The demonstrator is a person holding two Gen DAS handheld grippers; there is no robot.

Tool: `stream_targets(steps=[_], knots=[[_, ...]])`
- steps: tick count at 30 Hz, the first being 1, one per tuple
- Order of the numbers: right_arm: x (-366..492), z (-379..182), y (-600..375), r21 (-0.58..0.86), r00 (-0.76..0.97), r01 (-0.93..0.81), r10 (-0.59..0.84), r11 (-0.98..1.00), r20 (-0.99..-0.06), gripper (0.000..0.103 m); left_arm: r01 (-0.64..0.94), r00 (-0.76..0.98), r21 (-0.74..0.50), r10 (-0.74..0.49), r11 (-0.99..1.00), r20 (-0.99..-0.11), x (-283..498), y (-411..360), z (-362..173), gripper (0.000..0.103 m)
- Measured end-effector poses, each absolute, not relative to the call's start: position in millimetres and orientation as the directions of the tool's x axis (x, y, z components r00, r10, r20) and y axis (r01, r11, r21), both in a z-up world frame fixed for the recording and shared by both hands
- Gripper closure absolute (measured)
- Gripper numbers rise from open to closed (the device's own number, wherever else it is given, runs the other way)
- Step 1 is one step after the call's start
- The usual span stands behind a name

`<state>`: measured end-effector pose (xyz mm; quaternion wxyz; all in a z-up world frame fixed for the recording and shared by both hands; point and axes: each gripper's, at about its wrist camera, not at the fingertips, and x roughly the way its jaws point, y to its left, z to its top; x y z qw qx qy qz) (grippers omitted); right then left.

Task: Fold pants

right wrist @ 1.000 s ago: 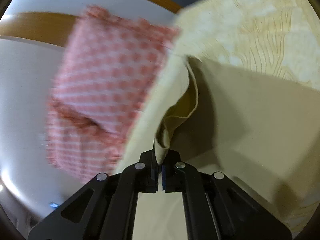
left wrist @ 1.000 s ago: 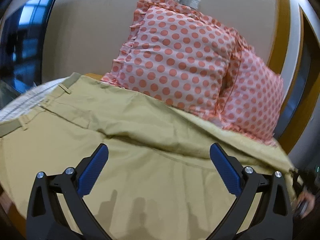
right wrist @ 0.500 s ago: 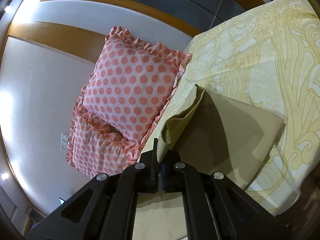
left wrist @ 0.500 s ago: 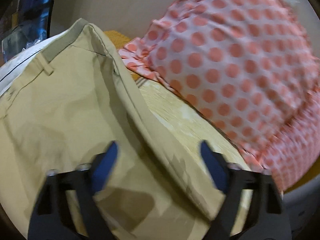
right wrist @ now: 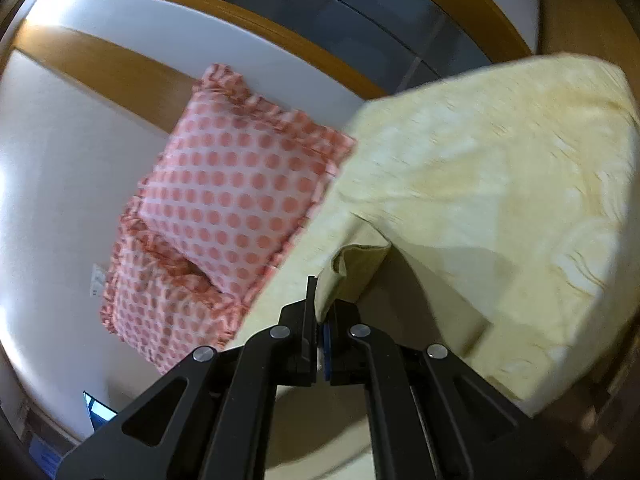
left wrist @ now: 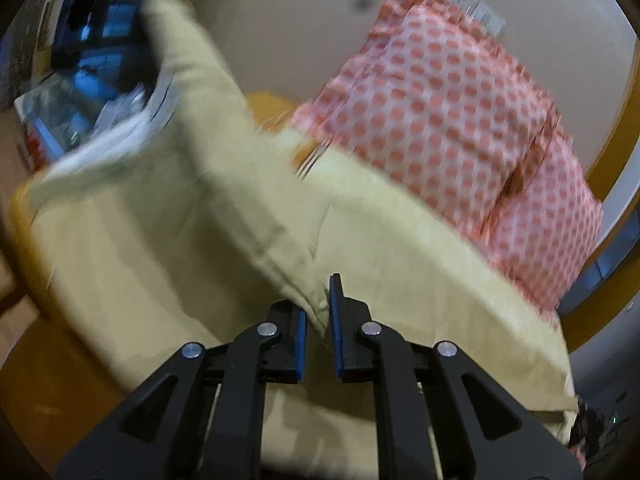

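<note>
Left wrist view: my left gripper (left wrist: pixel 318 334) sits at the bottom centre, its blue-padded fingers (left wrist: pixel 335 320) drawn close together and pinching a fold of the khaki pants (left wrist: pixel 192 216). The pants rise from the grip toward 11 o'clock as a raised ridge of cloth, blurred, with more of the fabric spread at 9 o'clock. A pale yellow bedspread (left wrist: pixel 420 264) runs from the centre toward 4 o'clock. Two pink pillows with coral polka dots (left wrist: pixel 440 120) lean against a beige wall (left wrist: pixel 288 28) at 1 to 3 o'clock. A dark window with blue light (left wrist: pixel 92 36) shows at 10 o'clock.

Right wrist view: my right gripper (right wrist: pixel 320 340) is at the bottom centre, its fingers nearly touching and clamped on a bunched edge of the pants (right wrist: pixel 352 268), which lifts just above the grip toward 12 o'clock. The rest of the khaki cloth lies in shadow at 3 to 5 o'clock. The bedspread (right wrist: pixel 500 184) fills the area from 1 to 4 o'clock. The polka-dot pillows (right wrist: pixel 236 200) stand at 9 to 11 o'clock against a white wall (right wrist: pixel 60 160) with a wooden band (right wrist: pixel 104 64).
</note>
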<state>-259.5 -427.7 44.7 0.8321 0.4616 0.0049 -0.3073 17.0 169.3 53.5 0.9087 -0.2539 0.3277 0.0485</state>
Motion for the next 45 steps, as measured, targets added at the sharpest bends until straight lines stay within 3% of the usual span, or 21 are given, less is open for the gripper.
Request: stream_targets(steps=[8,11,14,15,16,18,21,23,25,28,33,38,39,40,45], knots=[[-278,35,-424,0.743,0.766,0.571,-0.551,0.349,-0.330,0.101,-0.277,0.753,-0.440,-0.092,0.854,-0.652,-18,163,19,0.094],[-275,34,-422,0.682,0.724,0.644,-0.564,0.347,-0.397,0.101,-0.261,0.755,-0.425,-0.091,0.867,-0.649,-22,162,10,0.094],[-278,39,-414,0.656,0.695,0.678,-0.580,0.331,-0.425,0.095,-0.225,0.777,-0.411,-0.092,0.883,-0.623,-31,160,16,0.085],[-283,43,-409,0.656,0.689,0.679,-0.595,0.329,-0.414,0.083,-0.216,0.786,-0.411,-0.092,0.885,-0.611,-35,160,20,0.076],[-288,49,-404,0.645,0.674,0.688,-0.623,0.333,-0.397,0.059,-0.210,0.802,-0.397,-0.074,0.894,-0.592,-44,160,26,0.066],[-296,56,-395,0.615,0.632,0.717,-0.677,0.328,-0.377,0.040,-0.203,0.831,-0.374,-0.043,0.905,-0.555,-58,160,39,0.063],[-299,56,-397,0.598,0.607,0.739,-0.690,0.309,-0.394,0.040,-0.253,0.870,-0.313,0.074,0.916,-0.487,-76,158,60,0.045],[-295,47,-403,0.609,0.617,0.737,-0.661,0.294,-0.427,0.043,-0.263,0.895,-0.284,0.124,0.922,-0.428,-84,154,73,0.044],[-289,40,-403,0.601,0.618,0.741,-0.653,0.299,-0.438,0.050,-0.249,0.909,-0.254,0.136,0.934,-0.393,-83,148,79,0.035],[-278,35,-396,0.599,0.649,0.726,-0.625,0.338,-0.433,0.062,-0.224,0.902,-0.241,0.107,0.944,-0.418,-70,143,74,0.034],[-259,34,-376,0.505,0.655,0.740,-0.644,0.444,-0.394,0.070,-0.210,0.869,-0.249,0.064,0.945,-0.491,-42,141,51,0.034],[-245,32,-376,0.409,0.610,0.788,-0.676,0.460,-0.414,0.079,-0.212,0.850,-0.262,0.045,0.942,-0.524,-32,141,34,0.033],[-246,32,-378,0.424,0.616,0.782,-0.671,0.456,-0.414,0.097,-0.211,0.849,-0.264,0.043,0.941,-0.527,-31,141,32,0.032],[-248,31,-380,0.450,0.633,0.767,-0.657,0.458,-0.410,0.099,-0.211,0.848,-0.267,0.040,0.940,-0.528,-31,142,31,0.032],[-222,68,-365,0.446,0.728,0.680,-0.612,0.582,-0.310,0.099,-0.211,0.836,-0.295,0.016,0.932,-0.548,-26,146,19,0.030]])
